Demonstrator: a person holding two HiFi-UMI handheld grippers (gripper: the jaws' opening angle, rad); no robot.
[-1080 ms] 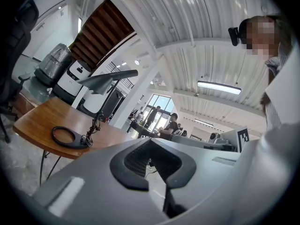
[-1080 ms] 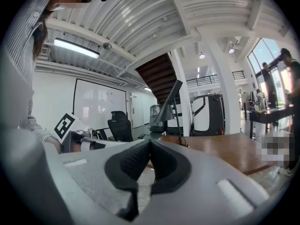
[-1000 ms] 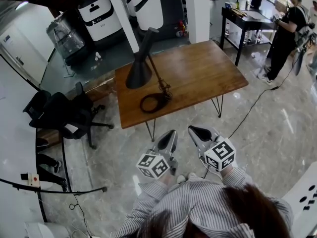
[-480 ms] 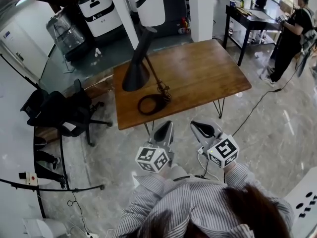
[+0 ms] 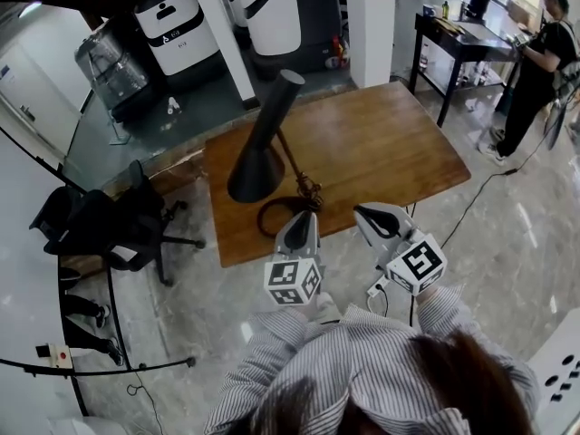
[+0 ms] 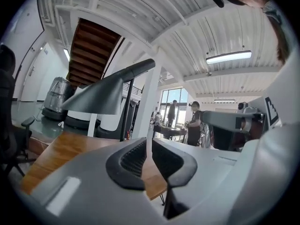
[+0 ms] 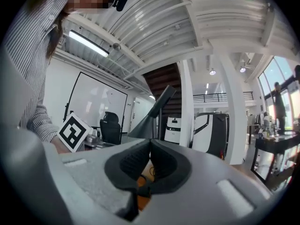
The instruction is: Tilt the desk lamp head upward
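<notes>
A black desk lamp stands on the wooden table [image 5: 390,143], with its ring base [image 5: 283,214] near the front edge. Its cone head [image 5: 256,166] hangs tilted down to the left of the thin stem. My left gripper [image 5: 299,227] is at the table's front edge, just short of the base. Its jaws have just been opening and stand a narrow slit apart with nothing between them. My right gripper [image 5: 367,214] is beside it, shut and empty. The lamp head [image 6: 98,95] shows ahead and above the left gripper [image 6: 149,146]. The lamp head [image 7: 150,121] also rises behind the right gripper [image 7: 150,146].
A black office chair [image 5: 100,220] stands left of the table. White machines [image 5: 172,25] and a white pillar [image 5: 370,21] are behind it. A person [image 5: 535,71] stands at a black side table [image 5: 462,34] at the back right. A cable [image 5: 471,202] lies on the floor.
Both grippers have moved forward from the open floor up to the table's front edge, close to the lamp base. The left jaws have parted slightly.
</notes>
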